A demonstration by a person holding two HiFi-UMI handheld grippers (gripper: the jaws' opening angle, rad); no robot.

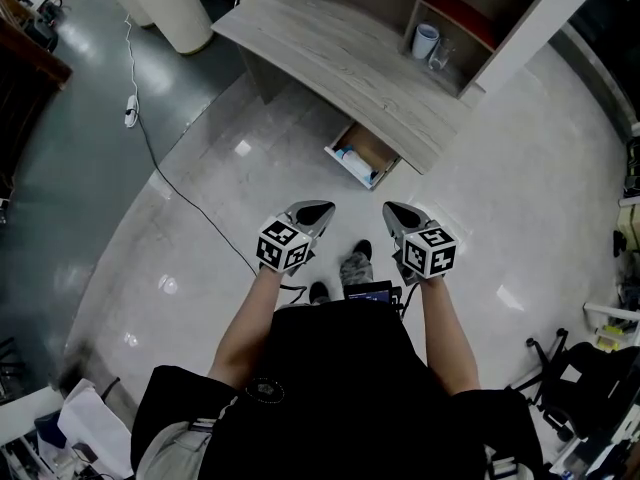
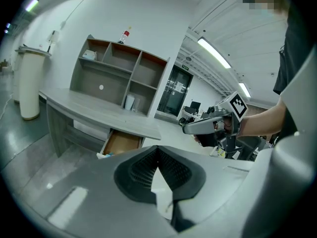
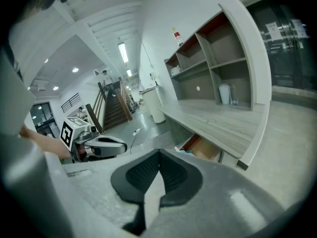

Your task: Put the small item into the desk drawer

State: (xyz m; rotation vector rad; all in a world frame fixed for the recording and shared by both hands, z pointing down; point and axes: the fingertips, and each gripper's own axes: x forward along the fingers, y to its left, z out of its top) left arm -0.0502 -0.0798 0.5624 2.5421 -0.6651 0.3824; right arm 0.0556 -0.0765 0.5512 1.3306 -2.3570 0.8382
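The grey wooden desk (image 1: 340,53) has its drawer (image 1: 372,146) pulled open beneath the front edge. A small white and blue thing (image 1: 354,158) lies near the drawer's front. My left gripper (image 1: 314,211) and right gripper (image 1: 397,212) are side by side above the floor, short of the drawer, both shut with nothing between the pads. In the left gripper view the shut jaws meet at the left gripper (image 2: 158,150); the open drawer (image 2: 121,143) and the right gripper (image 2: 190,129) lie beyond. In the right gripper view the right gripper (image 3: 159,153) is shut, with the drawer (image 3: 204,148) ahead and the left gripper (image 3: 116,146) beside it.
A shelf unit (image 1: 470,18) with a white cup (image 1: 425,40) stands on the desk's far side. A white cylindrical bin (image 1: 172,10) is at the desk's left end. A cable and power strip (image 1: 130,116) run across the floor. An office chair (image 1: 585,368) stands at the right.
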